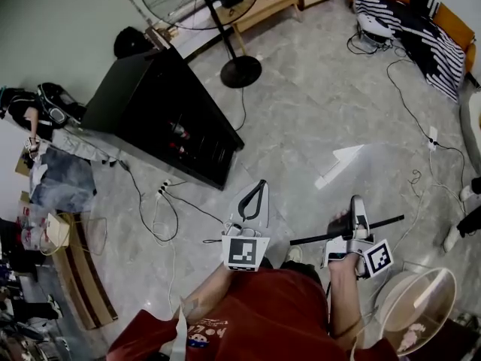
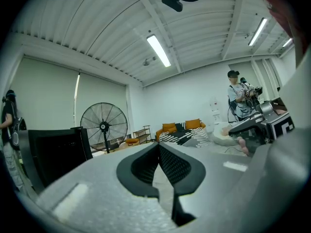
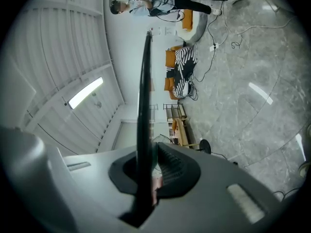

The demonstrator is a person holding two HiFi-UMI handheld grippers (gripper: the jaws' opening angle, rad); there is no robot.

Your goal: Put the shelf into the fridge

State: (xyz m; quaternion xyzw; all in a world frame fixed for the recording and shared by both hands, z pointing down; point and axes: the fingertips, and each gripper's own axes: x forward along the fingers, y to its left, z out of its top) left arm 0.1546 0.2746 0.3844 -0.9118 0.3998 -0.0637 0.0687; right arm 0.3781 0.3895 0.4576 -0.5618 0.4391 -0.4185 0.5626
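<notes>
Right hand-held gripper (image 3: pixel 148 154), pointing level: clamped on the shelf (image 3: pixel 144 81), a thin dark panel seen edge-on and pinched between the ribbed pads with no gap showing. Left hand-held gripper (image 2: pixel 159 147): closed, pads meeting at the tips, nothing between them. Held just beside the right one, in front of the person's red shirt (image 1: pixel 255 322).

Position of the shelf: off the floor, carried in front of the body, gripped partway along its length, with a free stretch on either side of the jaws in the head view.

Orientation: long axis across the body, left to right in the head view, right end a little higher in the picture; roughly square to the line of the jaws. Only the edge shown; lie of the flat face not readable from either view.

Fridge (image 1: pixel 150 104): black cabinet at the upper left of the head view, standing on the marble floor (image 1: pixel 316 104), open front with racks faintly visible inside. Well apart from the shelf.

Stage, as judged: pick-up done. Left to do: carrying across, turning the shelf toward the opening, sliding it in. Intended slot not identifiable from here.
</notes>
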